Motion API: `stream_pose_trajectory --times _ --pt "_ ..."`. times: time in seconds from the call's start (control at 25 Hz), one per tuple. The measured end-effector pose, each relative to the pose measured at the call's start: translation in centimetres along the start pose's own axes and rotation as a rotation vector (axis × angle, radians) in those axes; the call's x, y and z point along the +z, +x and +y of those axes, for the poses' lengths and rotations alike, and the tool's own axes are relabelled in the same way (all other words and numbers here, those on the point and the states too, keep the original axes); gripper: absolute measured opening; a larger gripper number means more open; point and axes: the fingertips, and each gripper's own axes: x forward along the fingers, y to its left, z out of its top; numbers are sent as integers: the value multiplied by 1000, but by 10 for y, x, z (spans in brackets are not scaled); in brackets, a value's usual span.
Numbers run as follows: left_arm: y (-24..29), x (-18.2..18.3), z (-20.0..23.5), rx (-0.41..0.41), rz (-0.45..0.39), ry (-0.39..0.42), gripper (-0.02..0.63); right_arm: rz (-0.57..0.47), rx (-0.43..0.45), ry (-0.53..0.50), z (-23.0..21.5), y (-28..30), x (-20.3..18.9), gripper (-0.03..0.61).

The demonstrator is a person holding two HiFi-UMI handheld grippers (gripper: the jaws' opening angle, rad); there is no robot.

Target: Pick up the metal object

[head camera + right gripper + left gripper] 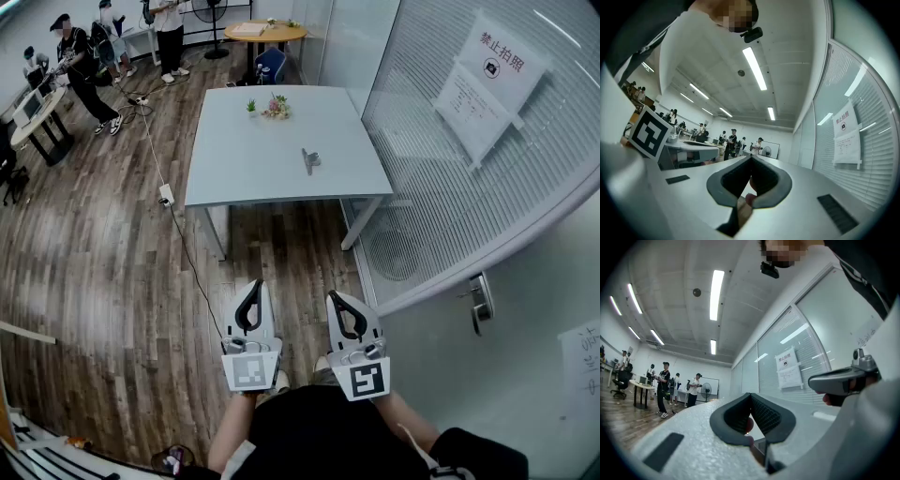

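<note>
Metal object (310, 160), seemingly T-shaped, on smooth table (244, 164).

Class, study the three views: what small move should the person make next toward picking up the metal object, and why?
Probably step forward to the table: the metal object lies on it, well beyond the left hand-held gripper and right hand-held gripper, both shut and held near the body.

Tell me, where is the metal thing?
In the head view, the metal object lies on the pale table, right of centre, nearer us than the flowers.
</note>
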Motion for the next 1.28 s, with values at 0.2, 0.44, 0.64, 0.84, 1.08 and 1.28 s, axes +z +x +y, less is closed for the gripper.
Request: stream_pose_trajectory --times 0.2,0.44,0.64,0.84,1.08,1.28 --pt "-5 4 -11 -37 7 -33 11 12 -31 -13 0 -10 3 -1" --pt "-10 6 -24 -92 0 -51 11 7 -66 23 -1 -23 5 2" --pt "-2 -6 -28 -101 35 -87 11 36 -81 24 -4 -21 -3 2" --pt "22 -19 -29 -125 56 -59 11 35 -94 56 -19 0 -19 2" --pt "74 -18 -37 -139 68 -1 11 4 -119 114 -64 37 -38 2" --pt "132 -28 -49 -168 76 63 11 -26 -147 100 -109 65 -50 2"
